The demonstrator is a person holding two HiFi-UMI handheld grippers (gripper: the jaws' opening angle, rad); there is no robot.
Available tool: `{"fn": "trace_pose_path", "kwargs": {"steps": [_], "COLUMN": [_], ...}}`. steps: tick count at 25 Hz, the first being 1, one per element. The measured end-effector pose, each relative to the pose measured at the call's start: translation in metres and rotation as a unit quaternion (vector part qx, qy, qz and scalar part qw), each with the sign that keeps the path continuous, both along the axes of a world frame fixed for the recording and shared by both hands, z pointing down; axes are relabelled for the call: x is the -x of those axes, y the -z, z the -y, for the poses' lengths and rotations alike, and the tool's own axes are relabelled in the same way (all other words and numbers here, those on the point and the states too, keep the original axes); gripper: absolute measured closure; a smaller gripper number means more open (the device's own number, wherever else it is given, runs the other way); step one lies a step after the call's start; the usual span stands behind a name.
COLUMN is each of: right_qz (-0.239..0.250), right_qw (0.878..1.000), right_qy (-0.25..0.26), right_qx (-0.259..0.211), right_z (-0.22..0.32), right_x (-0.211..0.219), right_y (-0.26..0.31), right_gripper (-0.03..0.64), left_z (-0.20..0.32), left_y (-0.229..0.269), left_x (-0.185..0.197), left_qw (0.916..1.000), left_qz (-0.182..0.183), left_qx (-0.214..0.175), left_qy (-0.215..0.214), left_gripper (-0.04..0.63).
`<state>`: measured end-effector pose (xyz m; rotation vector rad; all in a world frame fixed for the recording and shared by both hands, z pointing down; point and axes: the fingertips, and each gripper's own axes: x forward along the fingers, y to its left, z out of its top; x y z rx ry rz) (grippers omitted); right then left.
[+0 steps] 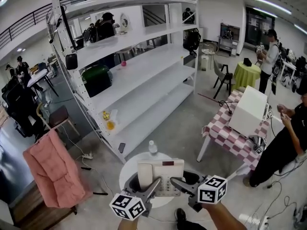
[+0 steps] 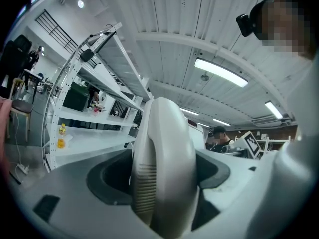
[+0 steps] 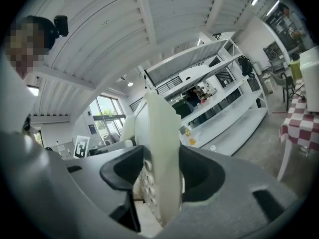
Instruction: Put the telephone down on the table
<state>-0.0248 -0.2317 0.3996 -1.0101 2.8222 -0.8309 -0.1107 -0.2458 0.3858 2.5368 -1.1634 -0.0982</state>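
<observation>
Two handheld grippers are carrying a cream telephone (image 1: 160, 176) at the lower centre of the frame, over a small round white surface (image 1: 128, 169); whether its base is touching yet cannot be told. The left gripper (image 1: 152, 185) is clamping its fingers on the handset (image 2: 164, 168) along the phone's left side, while the right gripper (image 1: 178, 182) is pinching the keypad edge of the body (image 3: 159, 173).

Because one side is being held only by the handset, an uneven descent is likely to lift the receiver off its cradle or tip the body. A water bottle (image 1: 152, 147) is standing just beyond it and could be knocked.

The phone's long axis is running bottom-to-top in the frame, with the display end pointing toward the shelving (image 1: 144, 75).
</observation>
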Motion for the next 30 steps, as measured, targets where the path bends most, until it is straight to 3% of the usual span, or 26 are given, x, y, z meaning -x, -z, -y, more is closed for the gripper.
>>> {"fn": "trace_pose_path", "kwargs": {"steps": [15,30], "right_qz": [0.021,0.033], "right_qw": [0.997,0.988], "right_qy": [-0.004,-0.008], "right_qx": [0.072,0.152], "right_z": [0.083,0.143], "right_x": [-0.043,-0.056], "right_y": [-0.082,-0.184], "right_gripper": [0.402,0.402], "left_z": [0.085,0.148], "left_y": [-0.081,-0.185], "left_x": [-0.042,-0.054], "left_qw": [0.9973,0.9871], "left_qz": [0.019,0.031], "left_qx": [0.071,0.157], "left_qy": [-0.004,-0.002], "left_gripper": [0.238,0.238]}}
